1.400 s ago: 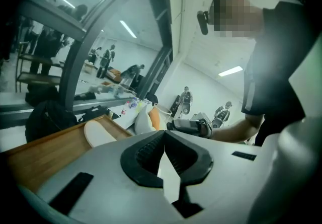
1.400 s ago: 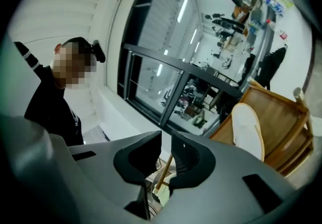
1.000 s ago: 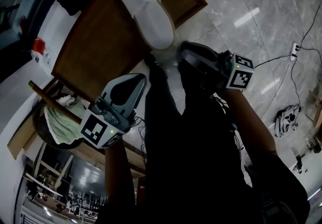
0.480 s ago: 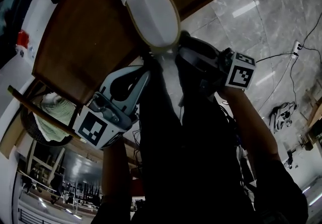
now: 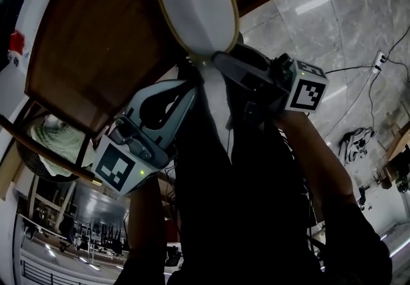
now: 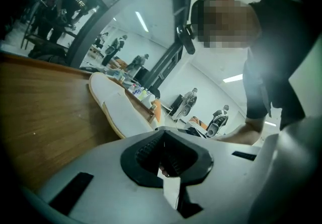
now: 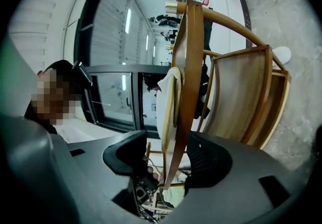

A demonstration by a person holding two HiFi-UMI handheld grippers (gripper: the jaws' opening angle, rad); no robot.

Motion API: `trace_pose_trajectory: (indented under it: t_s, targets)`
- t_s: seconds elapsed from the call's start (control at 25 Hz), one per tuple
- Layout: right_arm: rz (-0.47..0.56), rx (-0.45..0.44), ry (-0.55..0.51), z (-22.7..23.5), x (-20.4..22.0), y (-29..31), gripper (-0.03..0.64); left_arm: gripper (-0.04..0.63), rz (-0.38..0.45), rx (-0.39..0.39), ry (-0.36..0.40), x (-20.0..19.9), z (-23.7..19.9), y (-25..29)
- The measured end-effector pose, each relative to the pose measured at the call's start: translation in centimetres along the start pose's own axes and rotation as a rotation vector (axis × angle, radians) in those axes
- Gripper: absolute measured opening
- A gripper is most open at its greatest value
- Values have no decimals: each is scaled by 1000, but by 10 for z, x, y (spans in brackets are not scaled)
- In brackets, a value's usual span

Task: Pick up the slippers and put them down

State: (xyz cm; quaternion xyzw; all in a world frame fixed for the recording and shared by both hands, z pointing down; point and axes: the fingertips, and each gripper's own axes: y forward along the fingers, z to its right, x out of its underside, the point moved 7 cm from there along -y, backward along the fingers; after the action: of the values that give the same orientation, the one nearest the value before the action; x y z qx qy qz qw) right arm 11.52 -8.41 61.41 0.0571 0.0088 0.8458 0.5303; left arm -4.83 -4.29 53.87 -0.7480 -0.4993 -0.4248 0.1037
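The right tongs point(image 7: 166, 157) are being opened, set wide about the heel of the slipper point(image 5: 195, 5) with no pad pressed on it. The left tongs point(image 6: 163, 155) are seen closed and empty, just beside that heel. From the heel, the slipper's length is laid straight away from both tongs across the tabletop point(image 5: 96, 53).

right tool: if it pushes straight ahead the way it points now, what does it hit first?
Likely the white slipper and the wooden table edge it lies on: both stand between the right tool's opening jaws. Which comes first is unclear.
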Motion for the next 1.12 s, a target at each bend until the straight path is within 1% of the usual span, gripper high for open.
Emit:
trace_pose_trajectory:
  t_s: [0.64,0.68,0.76,0.96,1.04,1.12]
  targets:
    - [-39,45,3,9,-2,5,216,11,5,1,-2,3,-5,-4]
    - [-37,45,4,9,-2,5,207,11,4,1,-3,4,-5,-5]
    - [-34,44,2,9,-2,4,153,11,4,2,-4,5,-5,-5]
    - [-41,24,-7,7,-2,5,104,11,9,0,-5,5,-6,-5]
    - [-42,16,-12,5,-2,6,75,11,8,1,-5,6,-6,-5]
    - [-41,16,-20,4,-3,7,66,11,8,0,-5,6,-6,-5]
